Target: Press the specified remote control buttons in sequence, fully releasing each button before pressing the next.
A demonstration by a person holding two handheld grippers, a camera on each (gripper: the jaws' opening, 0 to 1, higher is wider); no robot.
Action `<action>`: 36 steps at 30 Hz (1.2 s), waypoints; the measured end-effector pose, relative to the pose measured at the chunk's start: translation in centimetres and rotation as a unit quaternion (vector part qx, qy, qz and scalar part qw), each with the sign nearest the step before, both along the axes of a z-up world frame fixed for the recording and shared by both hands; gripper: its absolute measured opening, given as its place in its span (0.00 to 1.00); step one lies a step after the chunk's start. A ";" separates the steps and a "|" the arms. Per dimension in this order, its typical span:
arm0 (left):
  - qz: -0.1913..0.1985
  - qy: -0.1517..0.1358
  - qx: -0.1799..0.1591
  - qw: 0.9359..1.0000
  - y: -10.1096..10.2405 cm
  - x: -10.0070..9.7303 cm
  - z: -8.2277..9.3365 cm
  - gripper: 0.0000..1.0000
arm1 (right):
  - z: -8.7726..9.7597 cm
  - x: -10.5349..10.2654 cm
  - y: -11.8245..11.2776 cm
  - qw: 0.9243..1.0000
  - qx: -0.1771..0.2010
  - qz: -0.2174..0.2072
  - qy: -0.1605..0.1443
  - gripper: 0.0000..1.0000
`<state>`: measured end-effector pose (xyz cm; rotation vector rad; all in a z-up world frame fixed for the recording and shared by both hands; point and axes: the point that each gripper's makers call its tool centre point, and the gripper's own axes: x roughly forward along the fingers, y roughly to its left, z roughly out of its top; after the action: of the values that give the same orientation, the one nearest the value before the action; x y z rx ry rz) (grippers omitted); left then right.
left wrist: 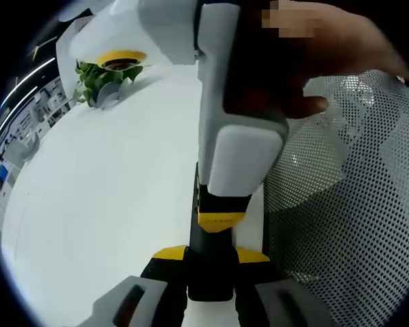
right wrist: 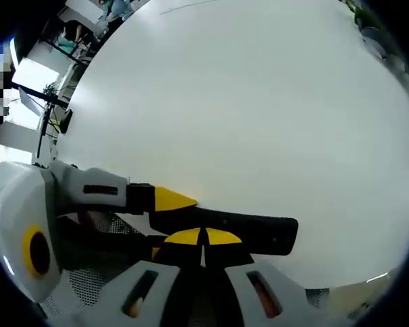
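Black remote (left wrist: 211,276): being held off the white bench (left wrist: 109,204), near its edge beside the mesh chair (left wrist: 354,204).
Left gripper (left wrist: 211,256): its yellow-tipped fingers (left wrist: 170,253) are clenching one end of the remote from both sides.
Right gripper (right wrist: 204,237): its fingers are pinching together with no gap, tips touching the remote's top face; a hand (left wrist: 327,48) is gripping its white body.
Far bench edge: a green potted plant (left wrist: 99,82) is sitting there.
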<state>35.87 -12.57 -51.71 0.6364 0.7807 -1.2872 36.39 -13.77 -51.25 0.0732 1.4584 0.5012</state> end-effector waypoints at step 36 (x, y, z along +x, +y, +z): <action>0.003 0.000 -0.002 1.000 0.0 0.0 0.1 0.25 | -0.1 -0.1 0.6 1.000 -0.005 0.008 -0.008 0.00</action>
<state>35.83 -12.55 -51.66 0.6313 0.7801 -1.2837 36.32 -13.18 -51.31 0.0495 1.4475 0.5066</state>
